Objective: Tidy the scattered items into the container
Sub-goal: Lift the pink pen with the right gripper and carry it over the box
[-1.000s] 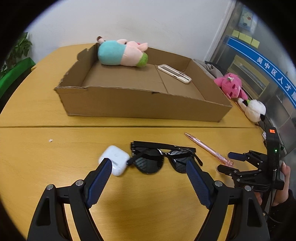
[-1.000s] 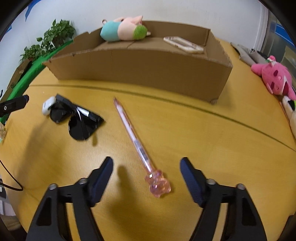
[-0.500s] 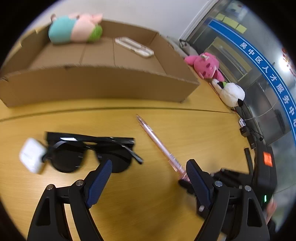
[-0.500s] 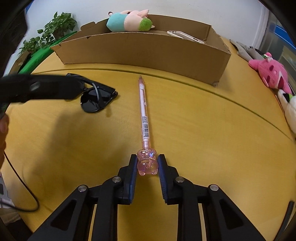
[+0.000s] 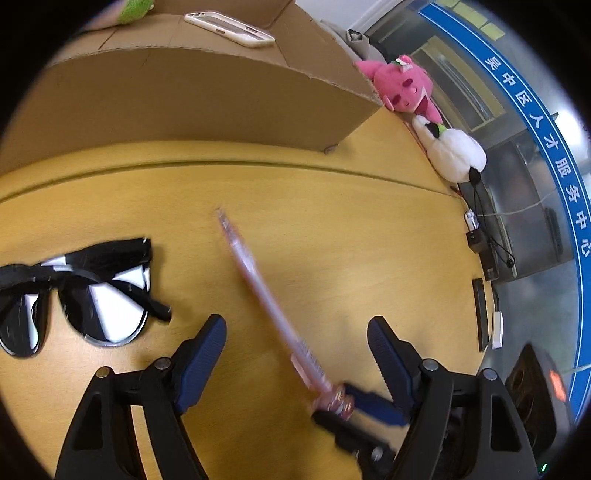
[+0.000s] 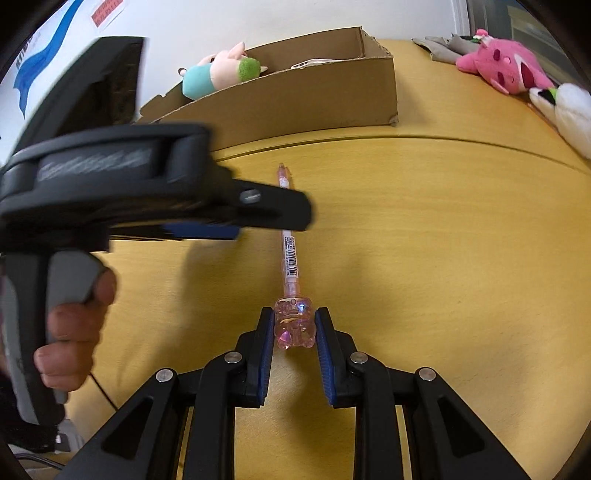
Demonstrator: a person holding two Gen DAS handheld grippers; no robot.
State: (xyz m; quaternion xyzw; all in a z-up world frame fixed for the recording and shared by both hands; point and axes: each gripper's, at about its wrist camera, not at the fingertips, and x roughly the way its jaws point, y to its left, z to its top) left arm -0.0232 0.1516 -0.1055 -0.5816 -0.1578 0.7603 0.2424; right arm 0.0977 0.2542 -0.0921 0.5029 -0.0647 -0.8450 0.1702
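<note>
Right gripper (image 6: 293,328): pads pinched on the bear-shaped cap of the pink pen (image 6: 290,254), barrel pointing away toward the box.
Left gripper (image 5: 295,347): jaws wide and closing, pen shaft (image 5: 258,280) passing between them, untouched by the pads; a hand (image 6: 74,332) grips its handle.
Sunglasses (image 5: 74,295): black, folded, on the wooden table (image 5: 351,240) just left of the left gripper.
Cardboard box (image 5: 207,96): beyond, holding a white phone case (image 5: 229,24) and a plush toy (image 6: 218,74).
Pink plush (image 5: 406,86), white plush (image 5: 456,153): table's right edge.
</note>
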